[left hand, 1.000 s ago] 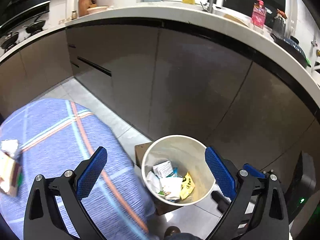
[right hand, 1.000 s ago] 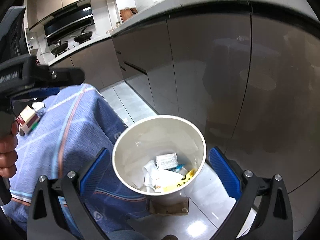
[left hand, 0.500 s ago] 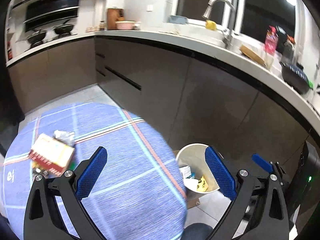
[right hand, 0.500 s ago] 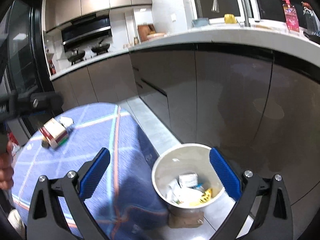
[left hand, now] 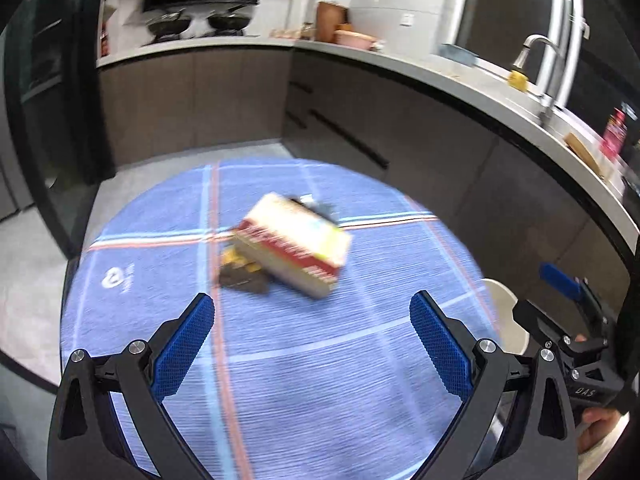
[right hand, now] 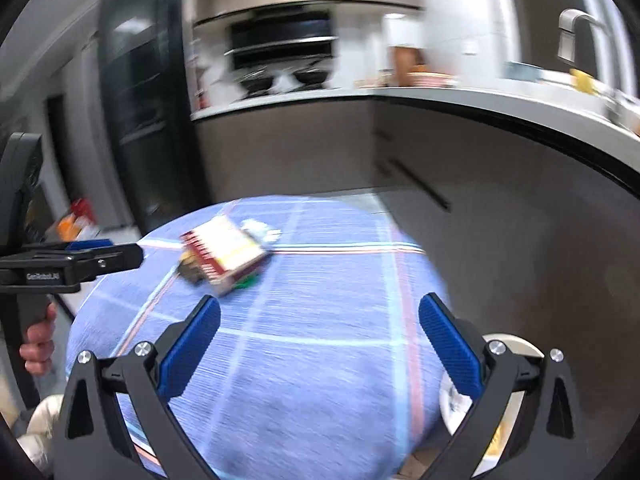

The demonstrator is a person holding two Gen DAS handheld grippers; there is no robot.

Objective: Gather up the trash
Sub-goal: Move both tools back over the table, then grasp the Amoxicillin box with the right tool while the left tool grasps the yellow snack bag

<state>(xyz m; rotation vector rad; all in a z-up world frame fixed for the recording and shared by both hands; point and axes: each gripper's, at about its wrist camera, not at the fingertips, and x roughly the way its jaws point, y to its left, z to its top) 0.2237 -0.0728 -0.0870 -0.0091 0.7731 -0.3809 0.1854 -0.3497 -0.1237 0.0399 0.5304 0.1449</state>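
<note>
Left wrist view: left gripper (left hand: 312, 334) fingers wide, empty, above blue checked worktop (left hand: 320, 380); red-and-cream box (left hand: 294, 243) lies ahead on dark wrappers (left hand: 242, 276); white bin (left hand: 506, 320) at worktop's right edge.
Right wrist view: right gripper (right hand: 319, 344) fingers wide, empty; box (right hand: 224, 253) ahead-left; bin (right hand: 514, 350) lower right.

We've got bare blue tablecloth (left hand: 320, 380) ahead of both grippers; only the carton (left hand: 294, 250) and scraps (left hand: 242, 274) under it block mid-table.
</note>
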